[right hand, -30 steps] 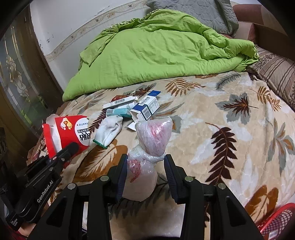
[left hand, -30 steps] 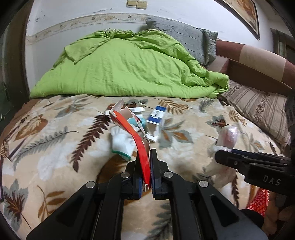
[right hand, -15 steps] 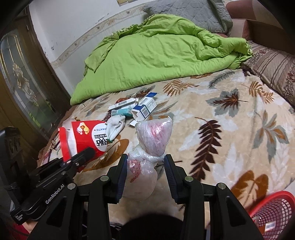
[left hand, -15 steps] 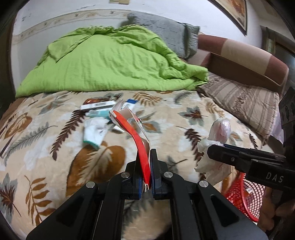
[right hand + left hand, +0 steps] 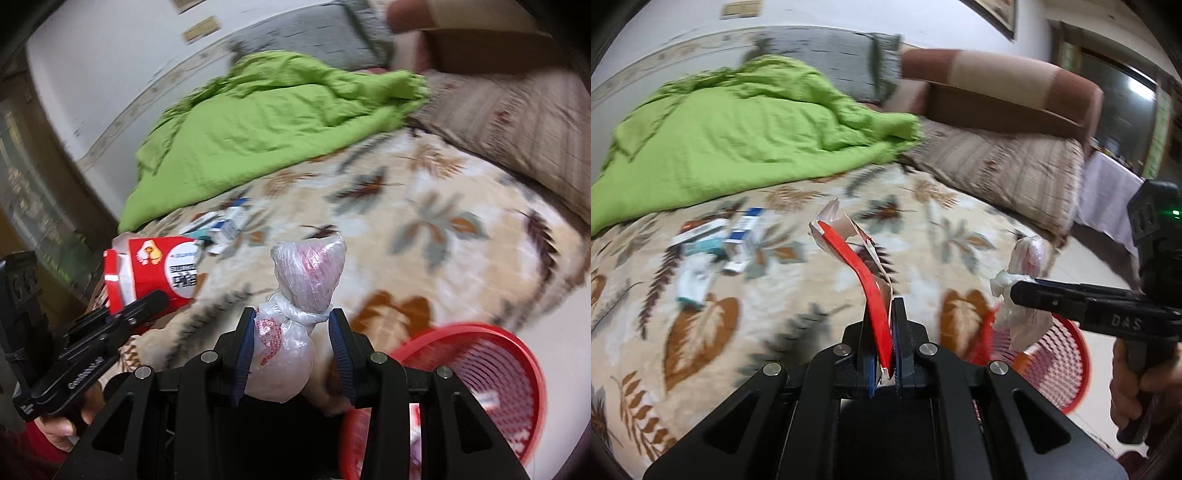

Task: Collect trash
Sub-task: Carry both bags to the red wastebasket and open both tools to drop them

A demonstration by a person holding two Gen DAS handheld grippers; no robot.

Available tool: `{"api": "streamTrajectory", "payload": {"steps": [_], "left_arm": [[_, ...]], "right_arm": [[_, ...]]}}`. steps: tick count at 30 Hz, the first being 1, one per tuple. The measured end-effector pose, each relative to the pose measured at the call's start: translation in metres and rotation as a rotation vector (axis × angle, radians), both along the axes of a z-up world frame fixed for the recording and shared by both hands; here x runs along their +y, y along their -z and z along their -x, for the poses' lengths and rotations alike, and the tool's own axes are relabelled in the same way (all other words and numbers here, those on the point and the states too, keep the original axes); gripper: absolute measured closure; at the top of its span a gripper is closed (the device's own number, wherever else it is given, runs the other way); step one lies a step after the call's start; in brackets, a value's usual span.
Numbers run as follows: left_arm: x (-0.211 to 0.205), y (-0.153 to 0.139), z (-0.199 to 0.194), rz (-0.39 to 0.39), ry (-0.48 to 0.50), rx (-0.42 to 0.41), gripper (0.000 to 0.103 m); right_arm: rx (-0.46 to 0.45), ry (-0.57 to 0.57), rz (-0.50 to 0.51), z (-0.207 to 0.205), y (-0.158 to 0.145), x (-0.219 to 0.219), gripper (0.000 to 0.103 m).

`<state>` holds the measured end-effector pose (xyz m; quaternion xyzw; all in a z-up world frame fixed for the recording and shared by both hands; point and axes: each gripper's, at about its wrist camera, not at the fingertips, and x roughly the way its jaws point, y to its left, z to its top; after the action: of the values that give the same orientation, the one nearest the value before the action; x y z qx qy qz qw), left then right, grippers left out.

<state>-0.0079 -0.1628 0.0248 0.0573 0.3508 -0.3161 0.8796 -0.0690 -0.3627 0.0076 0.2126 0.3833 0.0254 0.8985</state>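
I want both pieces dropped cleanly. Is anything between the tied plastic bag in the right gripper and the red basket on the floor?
Nothing visible. The tied plastic bag hangs in the right gripper near the edge of the bed; the red basket stands open-topped below and to its right, holding only some scraps.

You're in a home bedroom: a bed (image 5: pixel 798 295) under a leaf-print blanket, with a crumpled green duvet (image 5: pixel 738 136) and a grey pillow (image 5: pixel 842 66) at its far end. A striped pillow (image 5: pixel 997 173) lies beside the duvet. Beyond it stands what is probably a padded headboard (image 5: pixel 997 88), blurred.
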Motion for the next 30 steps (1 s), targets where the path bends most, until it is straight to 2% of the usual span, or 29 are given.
{"api": "streamTrajectory", "payload": {"steps": [5,10,12,16,21,23,25,30], "left_arm": [[-0.038,0.0,0.017,0.005,0.126,0.049,0.097],[-0.076,0.003,0.027,0.01,0.275,0.147,0.097],[-0.093,0.011,0.029,-0.008,0.344,0.212,0.097],[-0.121,0.024,0.038,-0.064,0.421,0.246,0.096],[-0.123,0.024,0.034,-0.062,0.402,0.259,0.09],[-0.117,0.021,0.03,-0.05,0.387,0.259,0.079],[-0.113,0.017,0.025,-0.04,0.367,0.249,0.074],[-0.094,0.007,0.011,-0.009,0.316,0.224,0.07]], "right_arm": [[0.055,0.092,0.006,0.037,0.012,-0.039,0.06],[0.105,0.152,-0.007,0.061,0.028,-0.066,0.057],[0.132,0.161,-0.008,0.063,0.036,-0.071,0.055],[0.168,0.177,-0.004,0.065,0.045,-0.08,0.048],[0.156,0.203,0.019,0.07,0.038,-0.093,0.045],[0.15,0.203,0.024,0.07,0.036,-0.096,0.045],[0.147,0.207,0.021,0.069,0.034,-0.097,0.045],[0.124,0.179,0.002,0.053,0.025,-0.085,0.045]]}}
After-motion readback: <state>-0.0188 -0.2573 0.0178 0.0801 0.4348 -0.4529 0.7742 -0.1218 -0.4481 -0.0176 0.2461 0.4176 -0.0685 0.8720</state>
